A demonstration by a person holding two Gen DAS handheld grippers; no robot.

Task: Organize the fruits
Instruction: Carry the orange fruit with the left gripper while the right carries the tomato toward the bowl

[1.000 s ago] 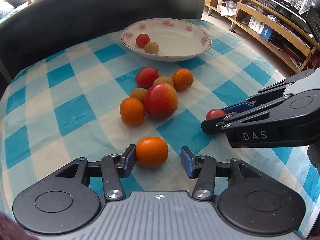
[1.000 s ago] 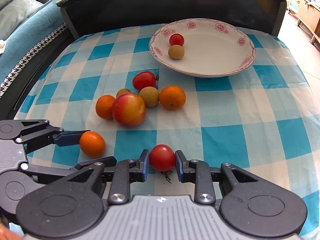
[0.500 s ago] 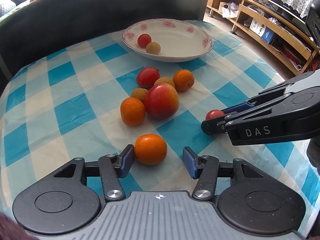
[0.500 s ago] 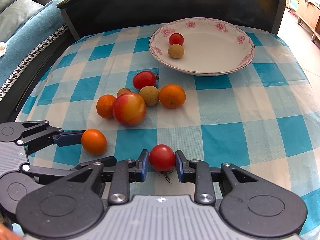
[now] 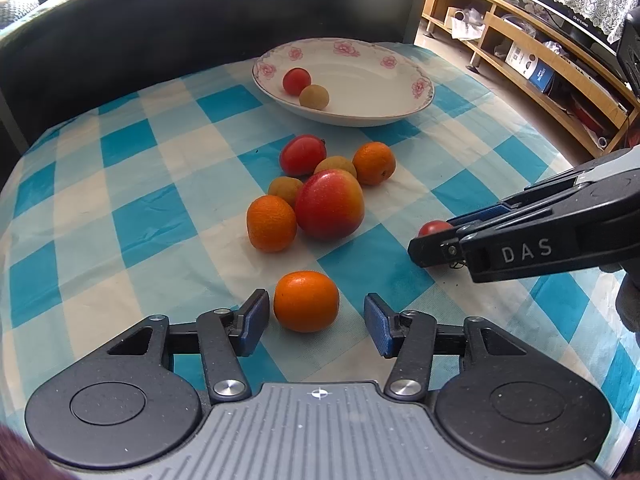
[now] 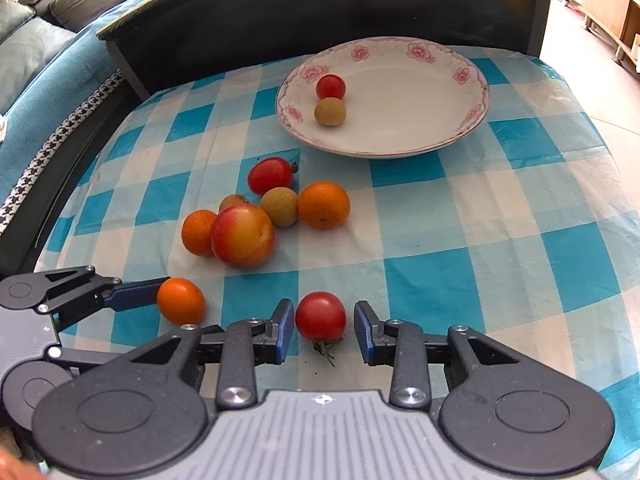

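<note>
Straddling the orange [image 5: 306, 301] with my left gripper [image 5: 313, 322] and the tomato [image 6: 320, 316] with my right gripper [image 6: 322, 330], both spread wide, untouching; closing off-centre could roll either fruit across the cloth [image 6: 460, 216].

Home living rm. Sofa [image 6: 36, 52] w/ cushions on one side, low wooden TV shelf [image 5: 532, 52] on the other. Checked cloth [image 6: 460, 240] covers tabletop.

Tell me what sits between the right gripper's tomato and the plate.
Right wrist view: mostly bare checked cloth lies between the tomato and the plate; the fruit cluster sits leftward.
</note>
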